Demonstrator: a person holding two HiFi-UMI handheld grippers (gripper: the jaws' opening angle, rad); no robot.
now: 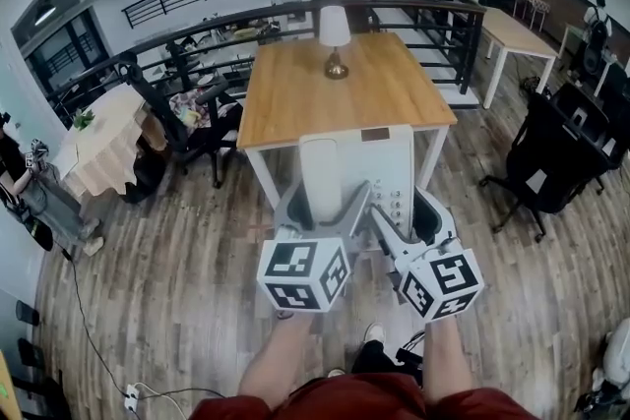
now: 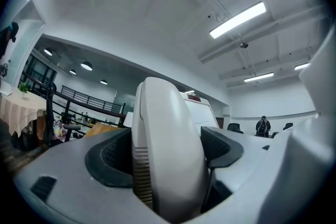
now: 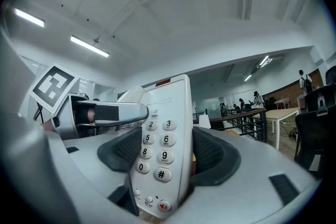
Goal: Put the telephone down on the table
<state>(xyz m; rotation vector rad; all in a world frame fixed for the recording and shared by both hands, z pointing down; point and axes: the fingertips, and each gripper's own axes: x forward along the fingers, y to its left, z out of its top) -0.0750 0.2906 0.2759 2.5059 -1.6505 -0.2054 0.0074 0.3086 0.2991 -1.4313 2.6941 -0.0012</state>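
Note:
A white telephone is held in the air between both grippers, just in front of the near edge of a wooden table. My left gripper is shut on its handset, which fills the gap between the dark pads in the left gripper view. My right gripper is shut on the keypad side of the telephone, whose number buttons face the camera in the right gripper view. The left gripper also shows there, at the left. A small lamp stands near the table's far edge.
Black office chairs stand at the right, and another chair at the table's left side. A round clothed table is further left. A dark railing runs behind. A cable lies on the wooden floor.

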